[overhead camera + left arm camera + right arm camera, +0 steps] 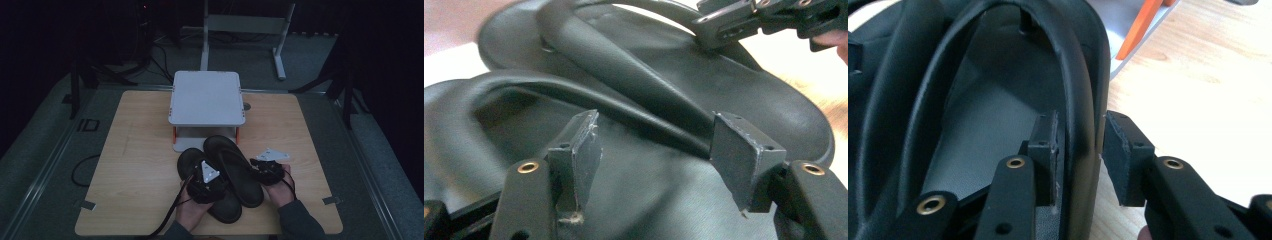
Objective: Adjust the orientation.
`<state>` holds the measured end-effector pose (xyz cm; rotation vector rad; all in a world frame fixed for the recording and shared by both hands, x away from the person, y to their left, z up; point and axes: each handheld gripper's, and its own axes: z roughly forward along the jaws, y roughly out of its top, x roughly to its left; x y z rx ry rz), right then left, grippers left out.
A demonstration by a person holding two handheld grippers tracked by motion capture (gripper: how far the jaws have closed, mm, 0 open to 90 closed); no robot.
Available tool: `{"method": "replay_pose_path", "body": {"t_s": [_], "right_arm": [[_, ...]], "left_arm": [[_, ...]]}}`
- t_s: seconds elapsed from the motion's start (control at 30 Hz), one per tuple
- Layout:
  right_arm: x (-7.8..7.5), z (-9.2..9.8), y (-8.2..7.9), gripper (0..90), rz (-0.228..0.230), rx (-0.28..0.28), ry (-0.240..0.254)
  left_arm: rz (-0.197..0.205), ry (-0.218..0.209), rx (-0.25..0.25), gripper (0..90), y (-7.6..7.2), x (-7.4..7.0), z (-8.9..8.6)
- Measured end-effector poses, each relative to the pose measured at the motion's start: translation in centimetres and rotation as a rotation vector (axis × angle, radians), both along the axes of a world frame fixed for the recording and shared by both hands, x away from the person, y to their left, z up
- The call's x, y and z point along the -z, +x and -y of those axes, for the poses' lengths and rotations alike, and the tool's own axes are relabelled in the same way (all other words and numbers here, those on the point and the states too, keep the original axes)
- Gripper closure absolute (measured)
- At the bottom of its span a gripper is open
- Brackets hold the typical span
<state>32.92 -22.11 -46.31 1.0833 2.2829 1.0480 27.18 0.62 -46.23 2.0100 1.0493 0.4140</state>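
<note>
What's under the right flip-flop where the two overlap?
The right flip-flop lies partly on top of the left flip-flop, covering its inner edge. Past the overlap it rests on the table. Anything between the soles is hidden.

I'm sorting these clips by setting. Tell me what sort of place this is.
Probably a dim lab or recording studio, not a home. A bare wooden table stands among dark tripod-like stands and loose floor cables, with a person working two flip-flops using a hand-held gripper in each hand.

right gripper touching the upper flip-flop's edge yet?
Cannot tell. In the right gripper view, the right gripper straddles the upper flip-flop edge; inner jaw looks against it, outer jaw shows a thin gap.
</note>
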Motion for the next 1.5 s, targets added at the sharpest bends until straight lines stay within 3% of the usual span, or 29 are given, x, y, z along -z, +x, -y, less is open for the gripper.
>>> {"method": "replay_pose_path", "body": {"t_s": [0.23,0.33,0.43,0.53,0.6,0.67,0.77,1.03,1.07,1.13,1.2,1.37,1.4,1.43,1.5], "right_arm": [[0.2,0.0,-0.3,69.6,-0.015,-0.019,-0.004],[0.2,0.2,-0.6,69.7,-0.036,-0.041,0.017],[0.3,0.0,-1.2,69.7,-0.044,-0.069,0.019],[0.4,-0.2,-1.7,69.7,-0.048,-0.085,0.018],[0.4,-0.6,-2.3,69.6,-0.056,-0.106,0.028],[0.4,-0.8,-2.6,69.1,-0.066,-0.120,0.042],[0.5,-1.0,-3.1,68.4,-0.067,-0.132,0.040],[0.6,-2.2,-4.2,64.9,-0.087,-0.218,0.045],[0.7,-2.4,-4.3,64.0,-0.091,-0.238,0.053],[0.7,-2.5,-4.3,63.5,-0.091,-0.249,0.055],[0.5,-2.6,-4.4,58.8,-0.077,-0.263,0.065],[0.0,-2.2,-4.4,52.7,-0.057,-0.252,0.080],[-0.1,-1.9,-4.3,50.7,-0.057,-0.249,0.081],[-0.2,-1.8,-4.2,49.8,-0.057,-0.251,0.082],[-0.2,-1.6,-4.2,48.8,-0.054,-0.268,0.074]], "left_arm": [[-0.025,-0.016,-0.031,28.9,0.7,0.3,1.3],[-0.023,-0.020,-0.048,25.6,0.6,0.3,1.5],[0.000,0.006,-0.096,24.0,0.5,0.3,1.4],[0.005,0.021,-0.099,24.1,0.4,0.3,1.1],[0.018,0.075,-0.100,26.6,0.2,0.2,0.9],[0.026,0.097,-0.109,29.3,0.0,0.2,0.7],[0.034,0.108,-0.116,33.8,-0.2,0.2,0.3],[0.034,0.093,-0.076,36.8,-1.4,0.3,-2.6],[0.030,0.062,-0.065,36.9,-1.7,0.2,-3.6],[0.037,0.057,-0.069,37.2,-1.9,0.2,-3.8],[0.072,0.066,-0.068,37.7,-2.4,-0.4,-4.8],[0.101,0.050,-0.080,32.8,-3.4,-0.9,-6.4],[0.117,0.055,-0.109,30.4,-3.9,-0.8,-7.3],[0.117,0.055,-0.109,28.5,-3.9,-0.8,-7.3],[0.061,0.068,-0.140,25.4,-3.7,0.2,-8.4]]}}
